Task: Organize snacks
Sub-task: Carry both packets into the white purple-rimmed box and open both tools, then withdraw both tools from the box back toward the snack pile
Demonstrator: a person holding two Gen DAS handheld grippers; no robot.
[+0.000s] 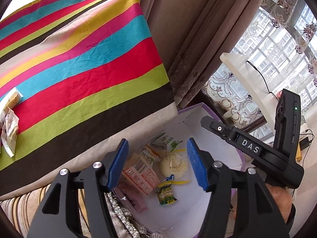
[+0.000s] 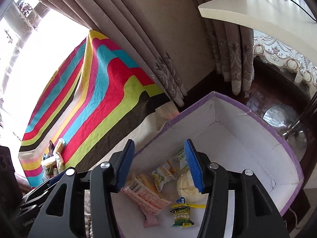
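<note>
A purple box with a white inside (image 1: 200,117) (image 2: 243,130) stands beside the striped table. In it lie several snacks: a pink packet (image 1: 140,175) (image 2: 145,197), a round pale bun (image 1: 173,165) (image 2: 187,186), a small green packet (image 1: 166,195) (image 2: 182,216) and yellow-green packets (image 1: 151,155) (image 2: 161,175). My left gripper (image 1: 157,163) is open and empty above the box. My right gripper (image 2: 159,165) is open and empty above the box; its body shows in the left wrist view (image 1: 251,148). More snacks (image 1: 9,127) (image 2: 53,158) lie on the striped tablecloth (image 1: 79,59) (image 2: 95,99).
Brown curtains (image 1: 178,29) (image 2: 158,39) hang behind the table. A white shelf (image 1: 251,79) (image 2: 257,13) with a black cable juts out at the right. A metal stand (image 2: 297,130) rises on the dark floor beyond the box. A striped sofa edge (image 1: 23,208) lies below the table.
</note>
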